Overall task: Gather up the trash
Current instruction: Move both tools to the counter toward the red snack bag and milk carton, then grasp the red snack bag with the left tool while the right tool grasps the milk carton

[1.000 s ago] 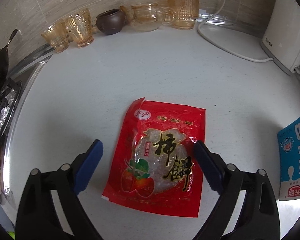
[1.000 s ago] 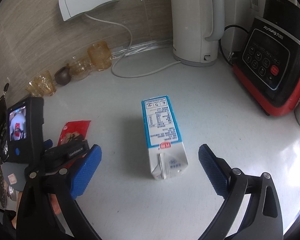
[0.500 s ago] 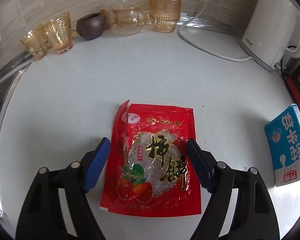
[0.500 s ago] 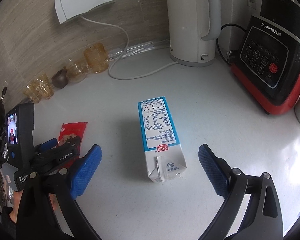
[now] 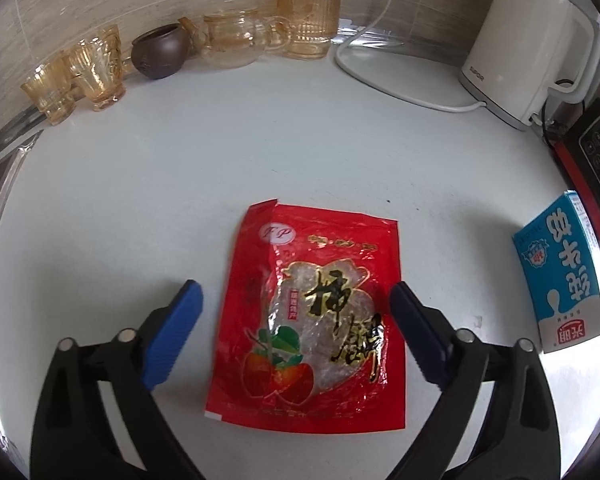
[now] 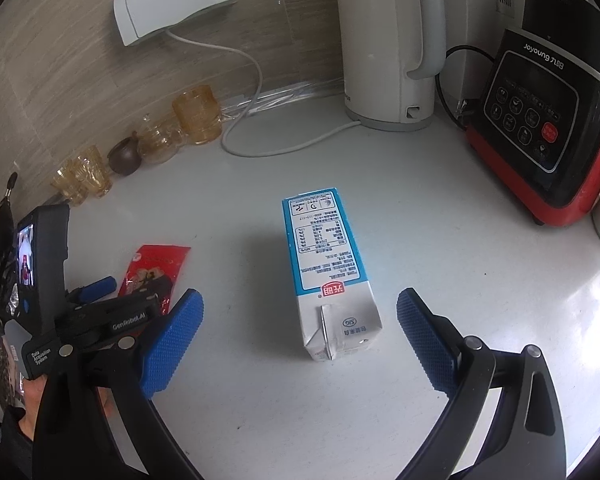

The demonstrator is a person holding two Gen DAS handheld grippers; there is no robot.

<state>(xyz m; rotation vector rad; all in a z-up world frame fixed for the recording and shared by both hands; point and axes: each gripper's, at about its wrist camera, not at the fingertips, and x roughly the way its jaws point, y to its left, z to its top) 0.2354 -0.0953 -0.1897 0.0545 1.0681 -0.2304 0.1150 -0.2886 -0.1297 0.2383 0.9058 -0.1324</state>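
Left wrist view looks down on a white counter [image 5: 180,184]. At three o'clock, a red and black appliance [image 5: 596,168] is cut off by the frame edge. A white kettle [image 5: 528,44] stands at one o'clock, its top out of frame. A blue and white milk carton [image 5: 560,276] lies on its side at three o'clock, its near end partly past the edge. A red snack wrapper [image 5: 320,320] lies flat at centre, its torn top corner curling up; the gold print is hard to read. Amber glass cups [image 5: 92,68] line the wall at eleven o'clock.

The left gripper [image 5: 296,324] hovers over the wrapper with its jaws opening wide. The wrapper sits between the blue pads [image 5: 172,336]; the right pad overlaps the wrapper's edge in the view, and contact cannot be told.

In the right wrist view, the milk carton [image 6: 328,272] lies at centre. The right gripper [image 6: 300,336] is spread wide on either side of the carton's near end, pads clear of it. The left gripper [image 6: 100,292] shows at nine o'clock, partly hiding the wrapper [image 6: 152,272].
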